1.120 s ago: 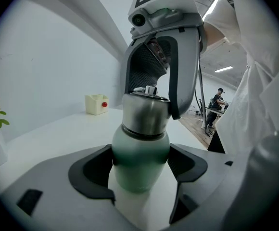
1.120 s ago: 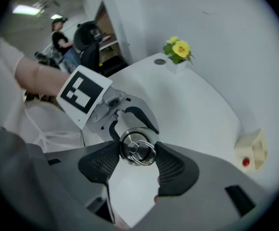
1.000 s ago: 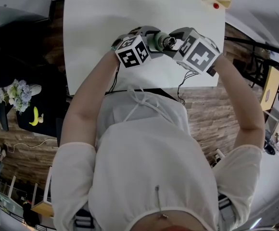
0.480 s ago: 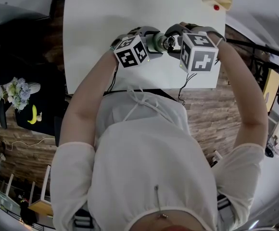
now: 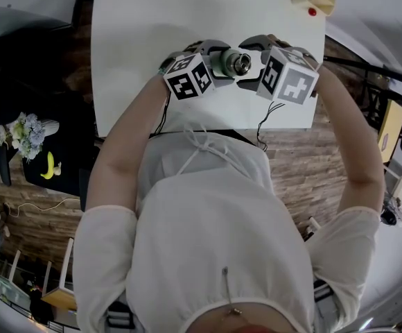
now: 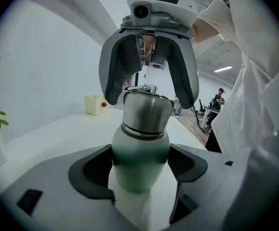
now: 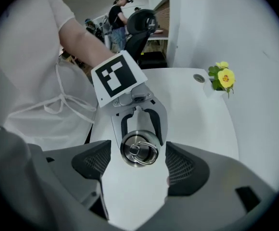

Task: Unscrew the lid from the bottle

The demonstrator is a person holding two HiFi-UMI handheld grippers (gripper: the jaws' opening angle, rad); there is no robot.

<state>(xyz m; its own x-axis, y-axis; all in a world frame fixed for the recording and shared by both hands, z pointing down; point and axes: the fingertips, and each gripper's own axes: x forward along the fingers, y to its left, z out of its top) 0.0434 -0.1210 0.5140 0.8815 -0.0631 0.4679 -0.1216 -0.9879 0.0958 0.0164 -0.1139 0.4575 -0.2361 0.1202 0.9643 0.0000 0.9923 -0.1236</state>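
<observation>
— Where's the bottle (image 5: 223,62)?
— Upper centre of the head view, over the counter (image 5: 138,33), its body pinched by the left tool (image 6: 140,174).
— And its lid (image 7: 139,148)?
— Between the right tool's (image 7: 139,170) spread jaws, which have just been opening; neither pad touches it.

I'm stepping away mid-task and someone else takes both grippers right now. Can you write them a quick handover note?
The left gripper is shut on the green bottle, holding it over the white table.
The right gripper is open; its jaws have just opened and straddle the steel lid from above without touching it.
Done: bottle secured. Lid still seated; how loose it is can't be told.
Left: close on the lid, twist it off, lift it away.
</observation>
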